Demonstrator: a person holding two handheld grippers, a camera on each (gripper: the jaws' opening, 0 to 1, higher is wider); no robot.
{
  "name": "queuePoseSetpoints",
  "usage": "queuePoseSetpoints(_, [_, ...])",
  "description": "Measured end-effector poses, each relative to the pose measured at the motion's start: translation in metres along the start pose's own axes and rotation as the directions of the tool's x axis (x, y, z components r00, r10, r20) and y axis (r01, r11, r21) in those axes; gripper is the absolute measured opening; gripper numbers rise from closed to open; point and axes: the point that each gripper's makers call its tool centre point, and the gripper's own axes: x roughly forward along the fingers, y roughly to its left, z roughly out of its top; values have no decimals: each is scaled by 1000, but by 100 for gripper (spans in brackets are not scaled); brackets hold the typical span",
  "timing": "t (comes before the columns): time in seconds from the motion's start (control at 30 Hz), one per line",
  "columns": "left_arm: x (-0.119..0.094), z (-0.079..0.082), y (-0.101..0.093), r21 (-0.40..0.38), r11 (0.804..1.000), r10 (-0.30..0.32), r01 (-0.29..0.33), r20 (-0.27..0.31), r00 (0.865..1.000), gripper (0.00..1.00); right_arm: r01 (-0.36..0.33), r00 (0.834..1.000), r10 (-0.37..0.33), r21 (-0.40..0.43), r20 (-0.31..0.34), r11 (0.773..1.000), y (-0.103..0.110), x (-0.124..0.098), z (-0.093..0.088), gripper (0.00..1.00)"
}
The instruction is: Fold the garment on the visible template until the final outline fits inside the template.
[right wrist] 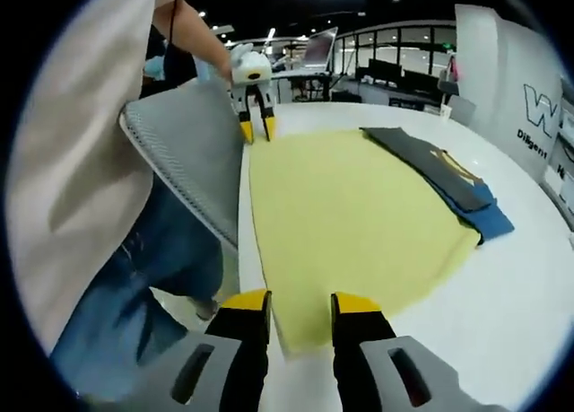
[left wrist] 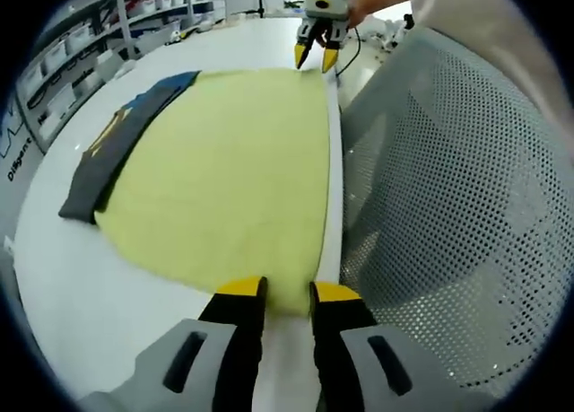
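You had the yellow garment (left wrist: 224, 188) lying flat on the white surface (left wrist: 63, 277), its near edge running along the surface edge beside the grey perforated chair back (left wrist: 448, 206). In the left gripper view it occupied the centre of the frame; in the right gripper view it ran from centre to lower centre.

A dark folded garment with a blue piece (right wrist: 448, 183) lay partly under its far side, at centre left of the left gripper view. Whether this served as the template could not be determined.

The left tool (left wrist: 289, 295) stood at the bottom of its view, jaws parted, straddling one corner of the yellow garment without a confirmed grip. The right tool (right wrist: 300, 304) stood likewise at the other near corner, jaws parted, cloth between them but not visibly clamped.

Judgement: the step in hand was taking hold of the two near corners before a fold. The next move called for closing both tools on the cloth, then lifting evenly and carrying the edge across the garment.
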Motion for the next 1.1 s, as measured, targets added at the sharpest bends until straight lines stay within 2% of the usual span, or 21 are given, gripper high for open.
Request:
queuePoseSetpoints(0.3, [1,0,1,-8,1000,0,0,-1,1000,9,-19,998,16,-50,-57,999,6,2,-20,16])
queuePoseSetpoints(0.47, [2,-2,-1,-15,1000,1,-1,0,1000,5,-4,999,2,-49,-39,999,0,2,-18,10])
queuePoseSetpoints(0.63, [2,-1,-2,-9,1000,-3,3,-14,1000,1,0,999,-5,-83,-53,997,-3,1,-18,0])
queuePoseSetpoints(0.77, [2,0,-2,-8,1000,-6,6,-20,1000,1,-2,998,-3,-87,-57,996,-3,1,-18,0])
queuePoseSetpoints(0.87, [0,3,-3,-13,1000,-14,13,-19,1000,1,-18,999,16,-33,-44,999,-4,-4,-13,0])
queuePoseSetpoints(1.03, [-10,13,3,-47,999,-7,7,4,1000,1,-33,999,33,-11,-29,999,-10,-15,-3,0])
queuePoseSetpoints(1.1, [-16,19,9,-58,998,1,0,17,1000,1,-35,999,35,24,1,999,-15,-20,6,0])
